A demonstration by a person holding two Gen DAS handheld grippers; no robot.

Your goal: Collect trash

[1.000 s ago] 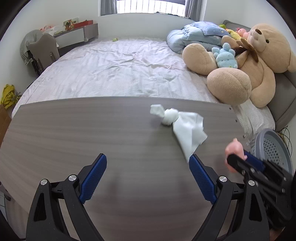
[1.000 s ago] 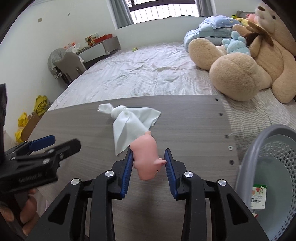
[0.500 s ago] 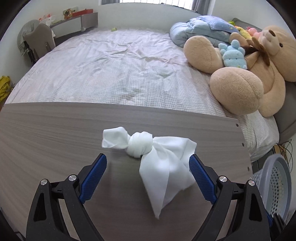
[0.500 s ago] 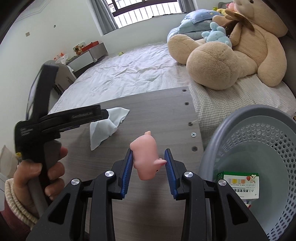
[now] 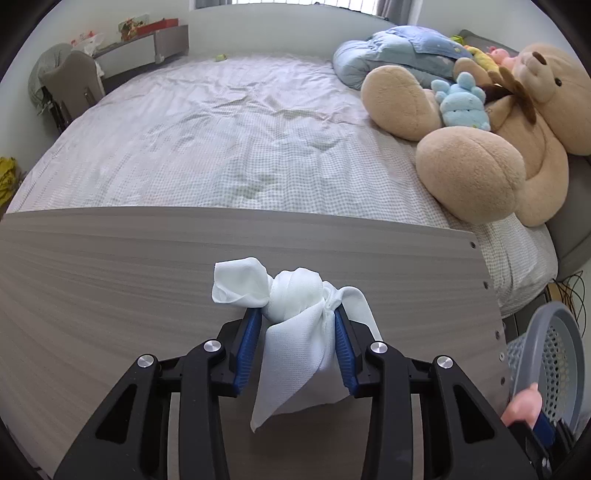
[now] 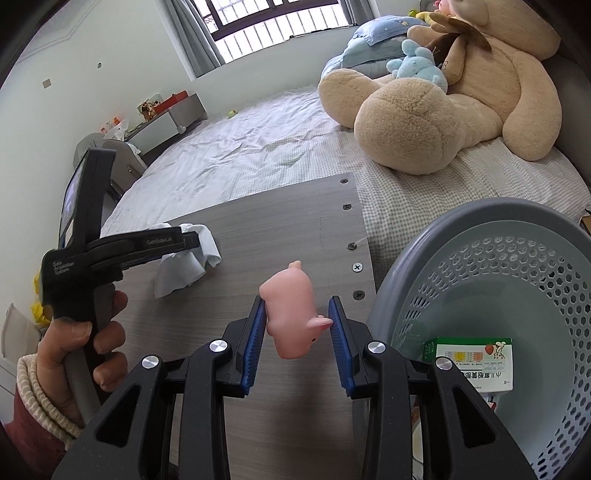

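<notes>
Presently left gripper (image 5: pixel 297 347) fingers closing on knotted tissue (image 5: pixel 295 325); right gripper (image 6: pixel 297 347) grips pink pig toy (image 6: pixel 291 310) beside basket (image 6: pixel 402 266), for dropping.

Left wrist view: we look steeply down along our left gripper (image 5: pixel 297 317), close over the wooden board (image 5: pixel 110 280), bed (image 5: pixel 221 140) filling upper frame, basket (image 5: pixel 546 354) at lower right edge. Right wrist view: we sit near the board's (image 6: pixel 280 229) right end, facing bed (image 6: pixel 236 155) and window (image 6: pixel 273 22), basket (image 6: pixel 406 273) close at lower right. Both share board, bed, teddy bear (image 5: pixel 498 140) (image 6: pixel 461 96).
</notes>
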